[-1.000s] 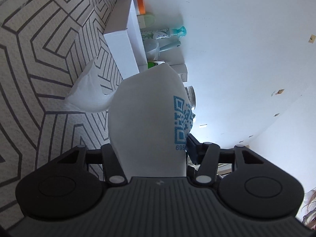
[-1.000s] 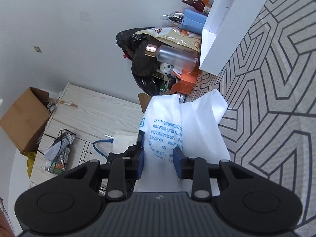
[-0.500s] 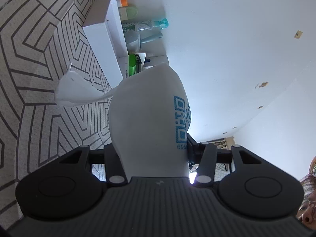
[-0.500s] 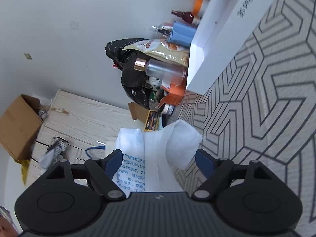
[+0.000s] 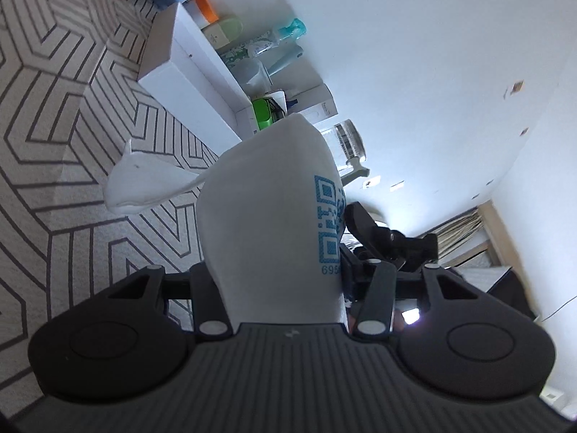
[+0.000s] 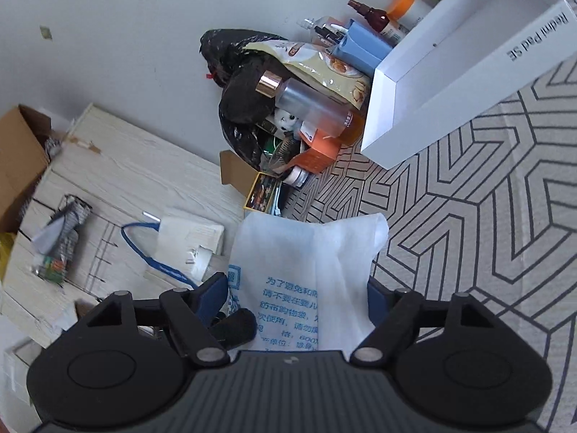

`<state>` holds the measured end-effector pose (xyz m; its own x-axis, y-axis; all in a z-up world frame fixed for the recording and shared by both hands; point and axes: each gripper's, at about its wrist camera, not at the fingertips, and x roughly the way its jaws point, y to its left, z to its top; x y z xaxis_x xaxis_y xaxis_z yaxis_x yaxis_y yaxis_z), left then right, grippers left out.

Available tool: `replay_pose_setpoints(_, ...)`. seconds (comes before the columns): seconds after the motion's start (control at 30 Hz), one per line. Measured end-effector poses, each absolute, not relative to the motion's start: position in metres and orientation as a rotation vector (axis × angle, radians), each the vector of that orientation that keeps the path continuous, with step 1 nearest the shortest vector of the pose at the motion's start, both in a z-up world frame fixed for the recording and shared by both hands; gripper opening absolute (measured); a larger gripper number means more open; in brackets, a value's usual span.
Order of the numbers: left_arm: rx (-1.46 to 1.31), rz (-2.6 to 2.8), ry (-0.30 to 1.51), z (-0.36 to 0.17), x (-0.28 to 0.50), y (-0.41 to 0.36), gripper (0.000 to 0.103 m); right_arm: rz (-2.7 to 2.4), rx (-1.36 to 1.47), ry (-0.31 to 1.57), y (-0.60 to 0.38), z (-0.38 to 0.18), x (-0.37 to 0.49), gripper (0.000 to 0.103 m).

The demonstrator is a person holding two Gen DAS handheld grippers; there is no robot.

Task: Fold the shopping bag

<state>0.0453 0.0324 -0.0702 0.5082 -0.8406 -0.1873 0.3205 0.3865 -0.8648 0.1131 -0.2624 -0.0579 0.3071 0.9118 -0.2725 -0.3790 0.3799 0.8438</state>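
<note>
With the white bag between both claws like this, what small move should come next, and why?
Probably bring the right claw in to pinch the shopping bag again. Its jaws are closing, the pads stand off the fabric, and only the left claw is clamped on the bag, whose free end droops toward the patterned surface.

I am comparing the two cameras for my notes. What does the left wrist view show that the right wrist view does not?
Only the left wrist view: the blue QR code on the bag and a green case behind it.
Only the right wrist view: a black trash bag, a cardboard box and the wooden floor.
Both: the white shopping bag, the white box and the patterned tablecloth.
</note>
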Motion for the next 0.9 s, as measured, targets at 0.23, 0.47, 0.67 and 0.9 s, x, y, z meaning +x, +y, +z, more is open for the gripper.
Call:
replay_pose_setpoints(0.23,-0.654,-0.758,0.678,-0.051,0.037,0.015,0.048,0.934,0.484,0.854,-0.243,-0.027,0.094,0.068)
replay_pose_setpoints(0.47,-0.495,-0.698,0.610,-0.034,0.027,0.004,0.052,0.980,0.416,0.701,-0.247,-0.021,0.077,0.031)
replay_pose_setpoints(0.67,-0.575,-0.743,0.576,-0.027,0.019,0.027,0.054,0.936,0.564,0.522,-0.277,-0.020,0.074,0.030)
replay_pose_setpoints(0.9,-0.496,-0.438,0.595,-0.014,0.000,0.090,0.054,0.844,0.542,0.400,-0.298,-0.019,0.072,0.030)
